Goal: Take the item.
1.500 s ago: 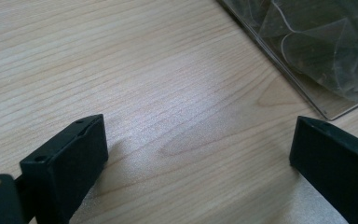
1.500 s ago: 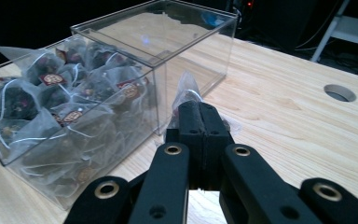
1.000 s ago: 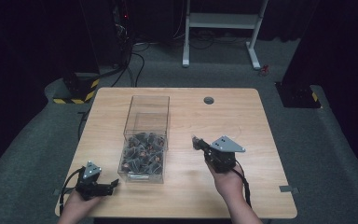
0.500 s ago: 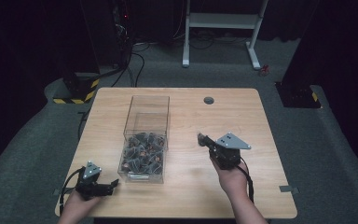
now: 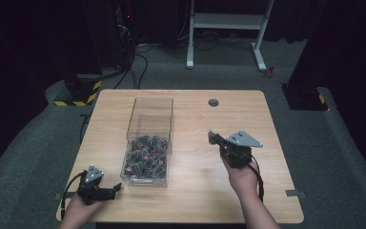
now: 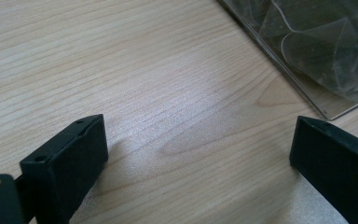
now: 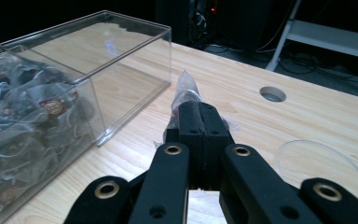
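1. Pinching one clear packet (image 7: 186,91) at frame centre, the right gripper (image 5: 213,137) has jaws pressed together.
2. Left gripper (image 5: 114,188) rests spread, lower left.
3. Many packets remain in the box (image 5: 148,157).

Pale wood table (image 5: 195,181) (clear box (image 5: 150,119)).

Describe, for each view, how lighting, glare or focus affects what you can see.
High view: lit table, surroundings nearly black. Left gripper view: soft sheen on the wood, left tongs blurred, open. Right gripper view: reflections on the clear box; right tongs shut on a crinkly packet.
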### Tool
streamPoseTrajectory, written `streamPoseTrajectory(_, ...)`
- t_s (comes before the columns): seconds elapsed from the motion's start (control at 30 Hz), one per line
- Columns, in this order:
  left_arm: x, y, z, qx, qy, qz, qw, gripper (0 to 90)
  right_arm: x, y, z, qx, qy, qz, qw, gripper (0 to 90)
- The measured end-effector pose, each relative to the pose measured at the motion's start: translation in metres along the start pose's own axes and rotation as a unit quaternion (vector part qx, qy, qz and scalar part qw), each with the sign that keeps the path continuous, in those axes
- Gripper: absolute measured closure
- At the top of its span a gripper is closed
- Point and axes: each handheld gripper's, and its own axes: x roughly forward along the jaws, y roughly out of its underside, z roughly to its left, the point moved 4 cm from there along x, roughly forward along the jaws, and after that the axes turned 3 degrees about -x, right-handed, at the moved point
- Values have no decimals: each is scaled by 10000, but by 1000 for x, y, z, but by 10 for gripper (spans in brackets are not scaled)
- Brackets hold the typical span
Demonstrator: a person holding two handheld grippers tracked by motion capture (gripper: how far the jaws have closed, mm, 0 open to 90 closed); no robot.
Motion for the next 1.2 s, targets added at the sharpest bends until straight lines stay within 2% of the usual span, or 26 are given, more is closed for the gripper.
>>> streamPoseTrajectory(0.77, 0, 1, -1, -55, 7, -26, 10000, 51, 3, 13, -51, 253, 570, 206, 9978, 900)
streamPoseTrajectory(1.2, -1, 1, -1, -56, 3, -20, 10000, 54, 6, 27, -70, 414, 801, 359, 9953, 900)
